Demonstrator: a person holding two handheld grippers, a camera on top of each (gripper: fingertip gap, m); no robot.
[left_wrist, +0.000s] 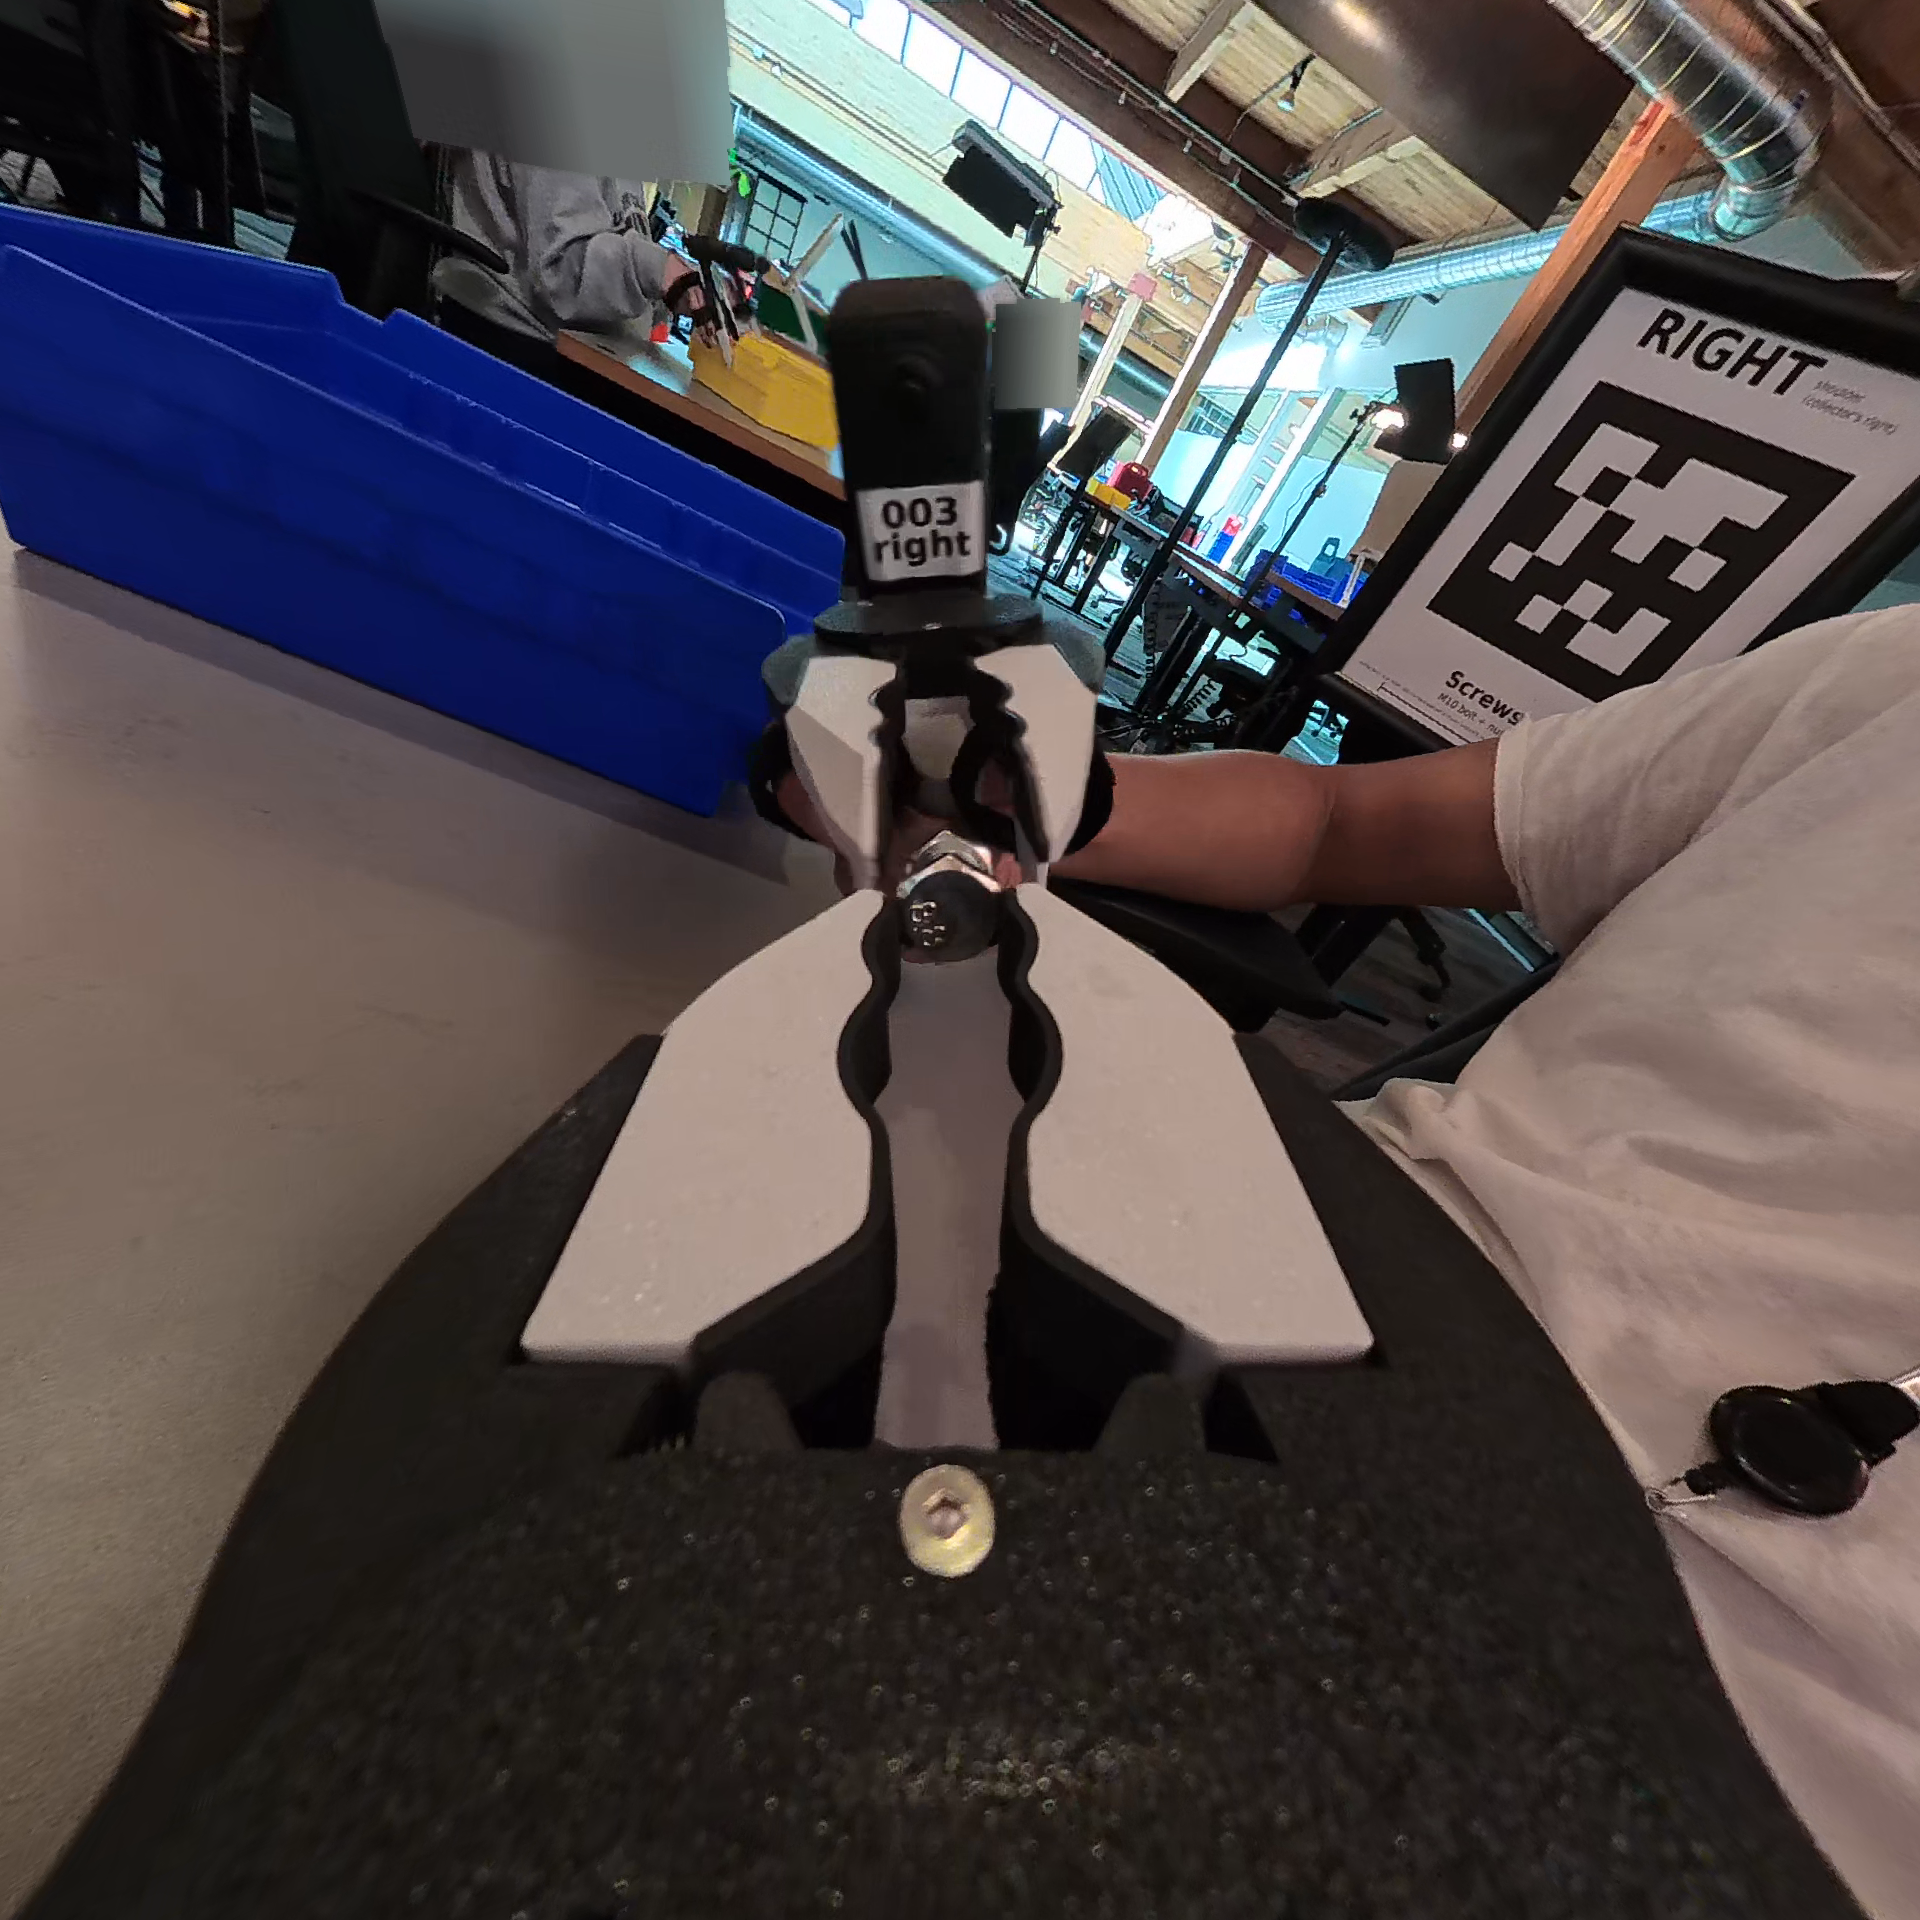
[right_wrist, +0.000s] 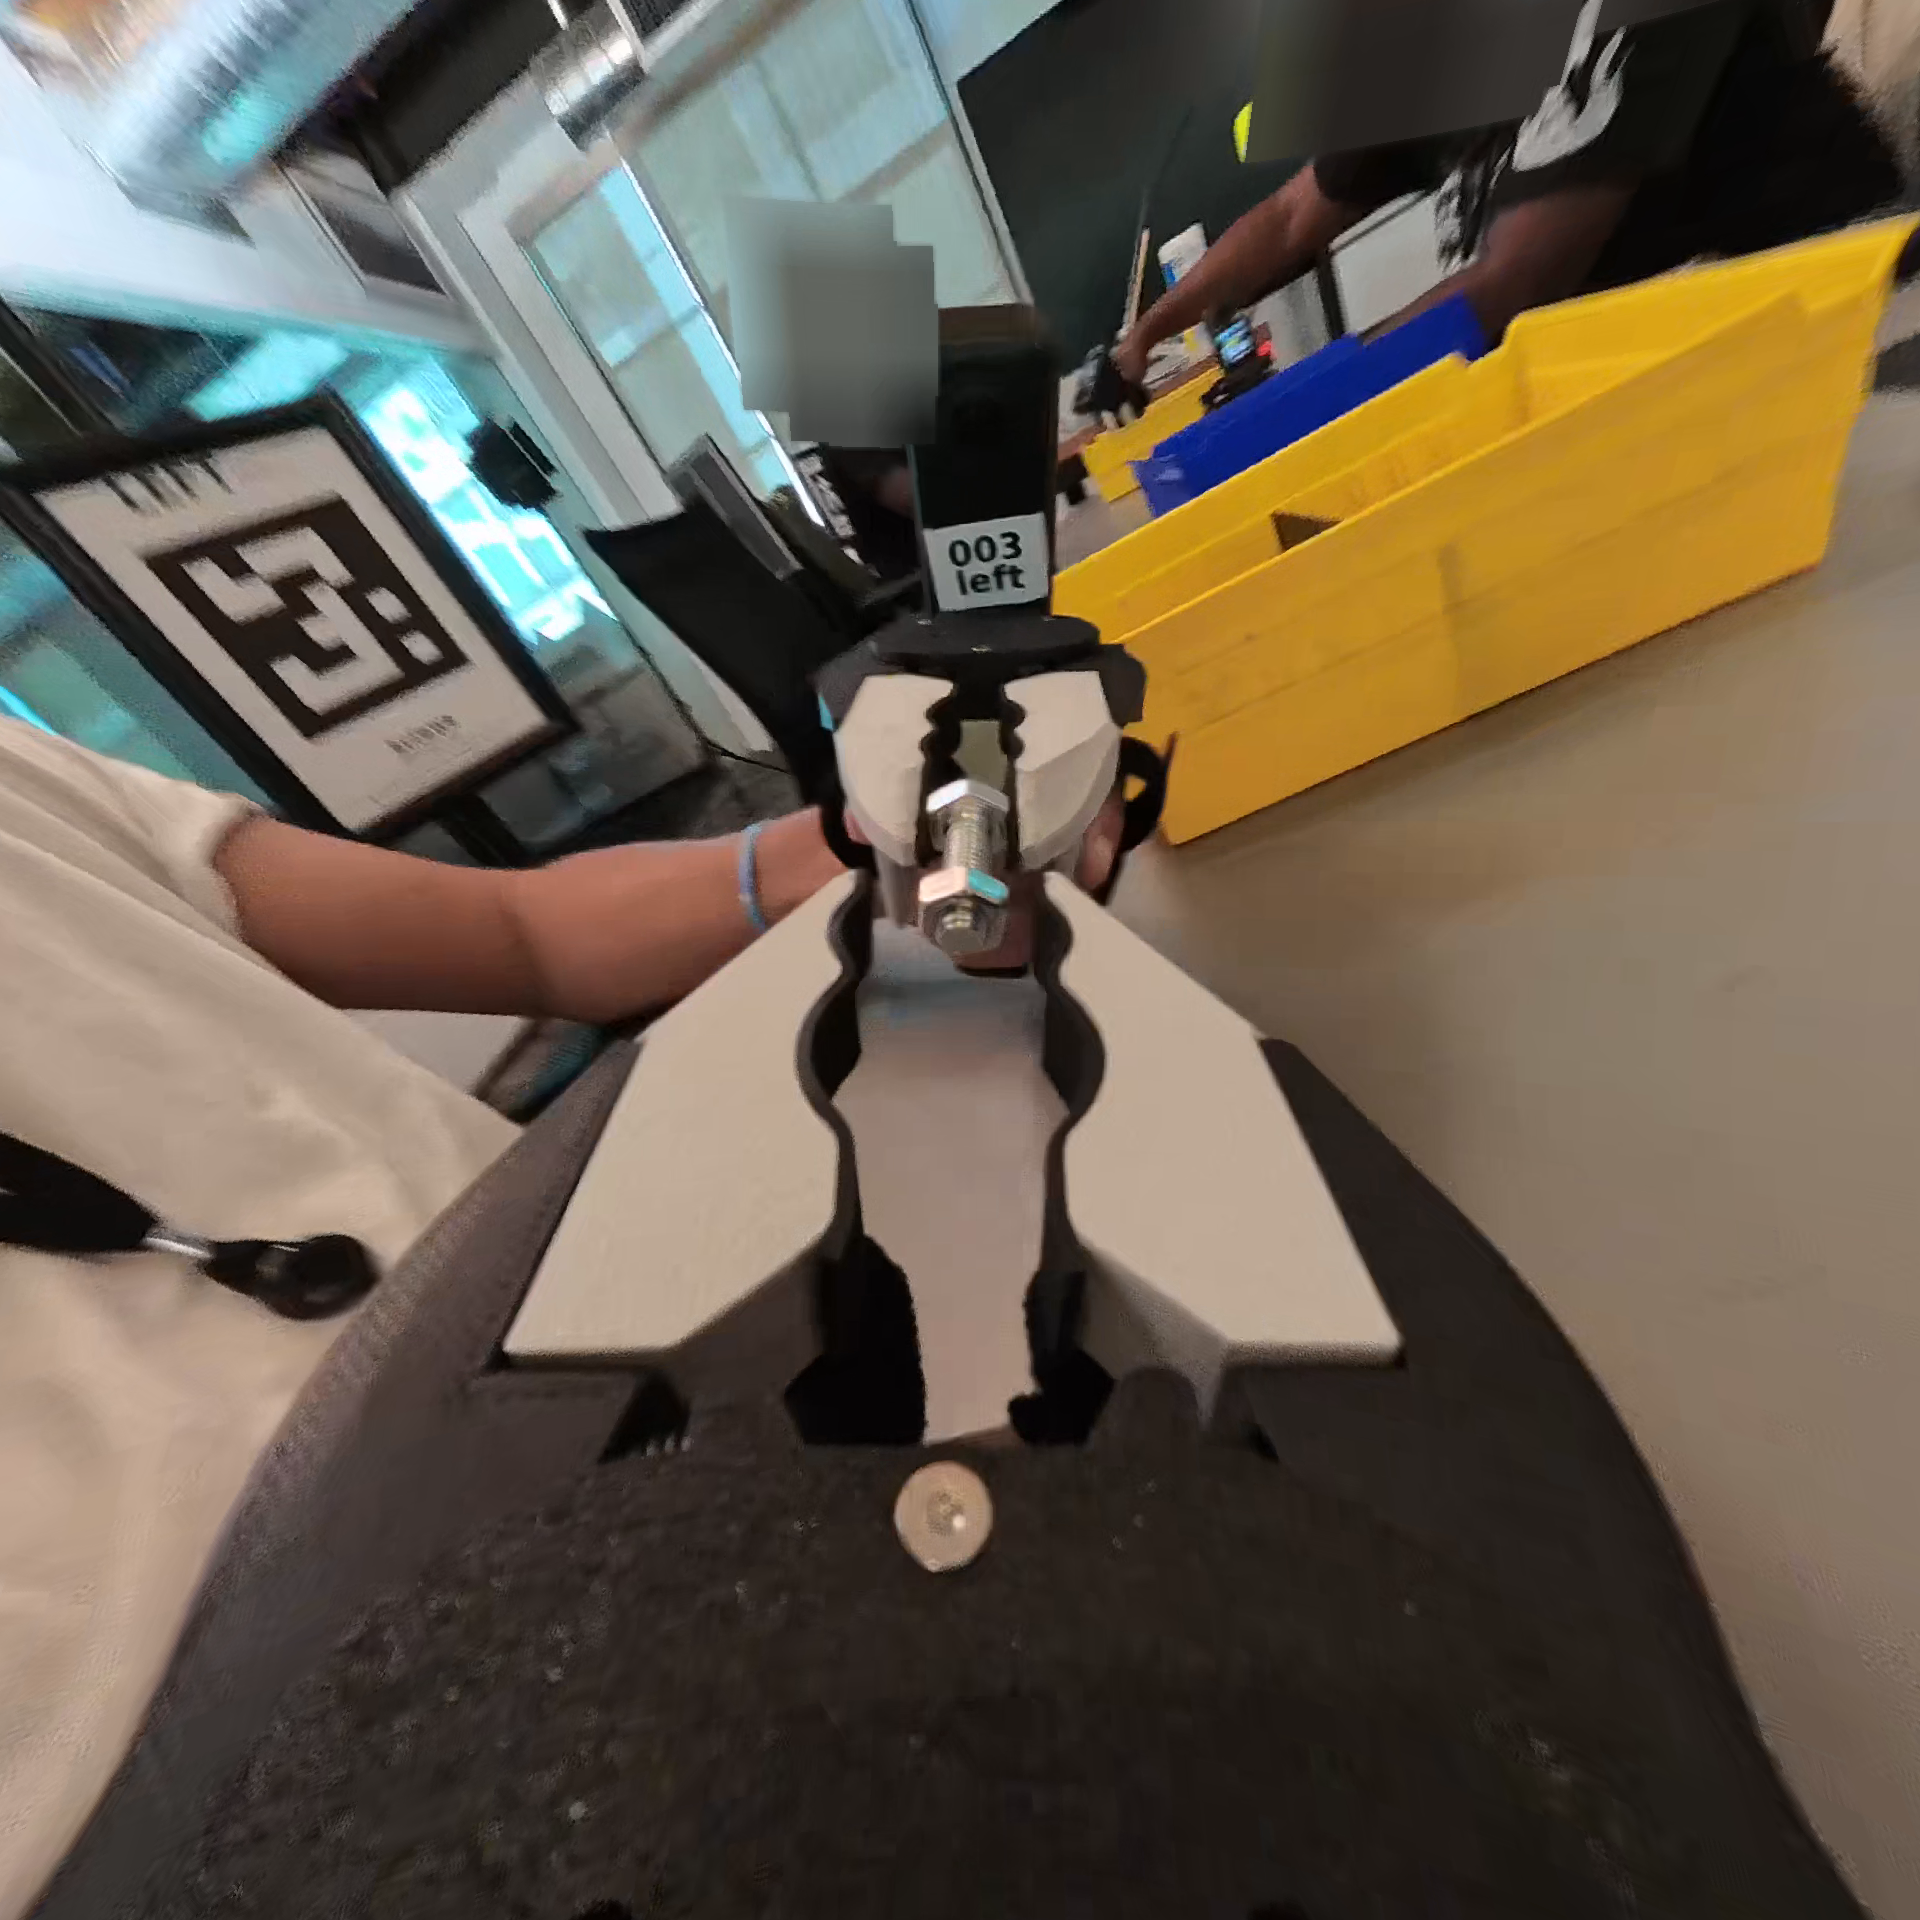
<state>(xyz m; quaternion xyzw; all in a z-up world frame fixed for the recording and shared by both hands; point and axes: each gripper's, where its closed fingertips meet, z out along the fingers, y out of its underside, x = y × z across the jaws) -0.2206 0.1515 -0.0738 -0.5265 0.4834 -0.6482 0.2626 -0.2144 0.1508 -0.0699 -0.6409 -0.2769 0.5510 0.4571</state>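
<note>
Left gripper (left_wrist: 940, 914) clamping bolt (left_wrist: 935, 920), blue bin (left_wrist: 416, 540), yellow bin (right_wrist: 1507, 540), contents unclear

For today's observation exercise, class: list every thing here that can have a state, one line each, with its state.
Left gripper: jaws shut on the bolt's head.
Right gripper: jaws open, either side of the nut, not pressing.
Bolt: held in the air by its head.
Nut: threaded partway onto the bolt.
Yellow bin: upright on the table.

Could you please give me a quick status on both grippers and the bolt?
Left gripper clamped on bolt head. Right gripper open around nut, pads clear. Nothing between them.
</note>
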